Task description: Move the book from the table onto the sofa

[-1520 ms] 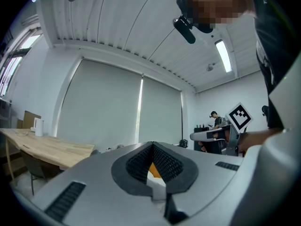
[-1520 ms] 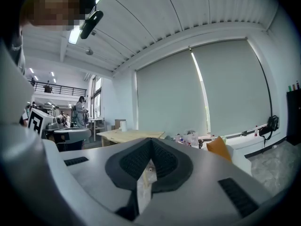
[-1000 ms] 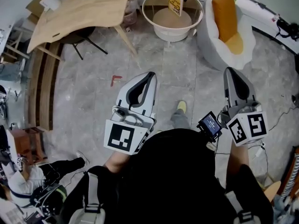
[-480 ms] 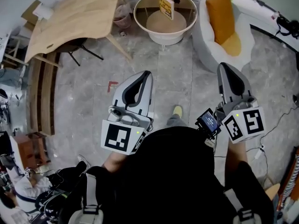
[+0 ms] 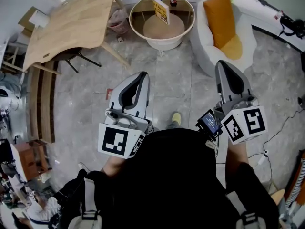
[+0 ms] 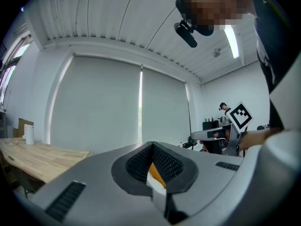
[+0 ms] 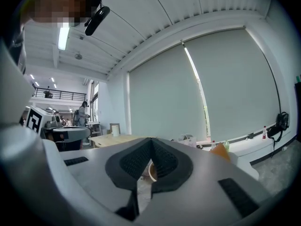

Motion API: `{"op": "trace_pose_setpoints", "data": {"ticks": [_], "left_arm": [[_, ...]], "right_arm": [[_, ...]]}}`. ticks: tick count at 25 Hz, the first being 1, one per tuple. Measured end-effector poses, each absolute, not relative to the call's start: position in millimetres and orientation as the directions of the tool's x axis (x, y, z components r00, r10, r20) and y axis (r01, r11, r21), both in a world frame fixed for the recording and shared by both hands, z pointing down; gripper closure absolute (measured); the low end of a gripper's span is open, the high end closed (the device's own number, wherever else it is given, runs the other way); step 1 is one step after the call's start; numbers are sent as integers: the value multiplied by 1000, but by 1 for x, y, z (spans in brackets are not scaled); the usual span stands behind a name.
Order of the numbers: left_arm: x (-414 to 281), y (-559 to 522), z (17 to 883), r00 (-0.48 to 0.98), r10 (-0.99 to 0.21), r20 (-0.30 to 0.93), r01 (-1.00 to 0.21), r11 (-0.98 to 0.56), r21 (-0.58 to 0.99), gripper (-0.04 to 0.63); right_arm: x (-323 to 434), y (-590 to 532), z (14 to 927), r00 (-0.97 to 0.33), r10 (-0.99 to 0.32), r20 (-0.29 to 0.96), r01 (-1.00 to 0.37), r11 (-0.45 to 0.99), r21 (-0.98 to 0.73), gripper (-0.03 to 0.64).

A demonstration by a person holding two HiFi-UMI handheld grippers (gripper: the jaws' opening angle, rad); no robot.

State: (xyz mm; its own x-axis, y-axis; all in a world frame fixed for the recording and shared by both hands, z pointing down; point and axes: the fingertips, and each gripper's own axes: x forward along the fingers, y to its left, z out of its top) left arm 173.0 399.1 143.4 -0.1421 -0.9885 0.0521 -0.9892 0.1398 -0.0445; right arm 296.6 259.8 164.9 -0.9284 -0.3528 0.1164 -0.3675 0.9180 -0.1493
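— Checking the grippers first: what have I got?
— Both empty. My left gripper [image 5: 142, 75] and right gripper [image 5: 221, 64] have their jaws pressed together, over the floor at mid-frame.
— And the book?
— The book [image 5: 161, 10] stands on edge on the round table [image 5: 164, 41] at top centre, well apart from me. The sofa [image 5: 200, 44] sits just right of it.
— Handling?
— I'd judge it light, thin, stiff and easily toppled. I'd open 1 gripper and pinch across its top edge.
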Motion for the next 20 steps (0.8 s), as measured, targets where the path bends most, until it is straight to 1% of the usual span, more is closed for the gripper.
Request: {"op": "trace_pose_setpoints", "data": {"ticks": [9, 20], "left_arm": [[184, 375, 144, -142, -988, 54, -989, 139, -51, 589], [182, 374, 144, -149, -988, 49, -987, 146, -60, 589]], "right_arm": [[299, 239, 166, -934, -344, 97, -357, 913, -195, 609], [286, 246, 165, -942, -324, 81, -334, 917, -218, 609]]}}
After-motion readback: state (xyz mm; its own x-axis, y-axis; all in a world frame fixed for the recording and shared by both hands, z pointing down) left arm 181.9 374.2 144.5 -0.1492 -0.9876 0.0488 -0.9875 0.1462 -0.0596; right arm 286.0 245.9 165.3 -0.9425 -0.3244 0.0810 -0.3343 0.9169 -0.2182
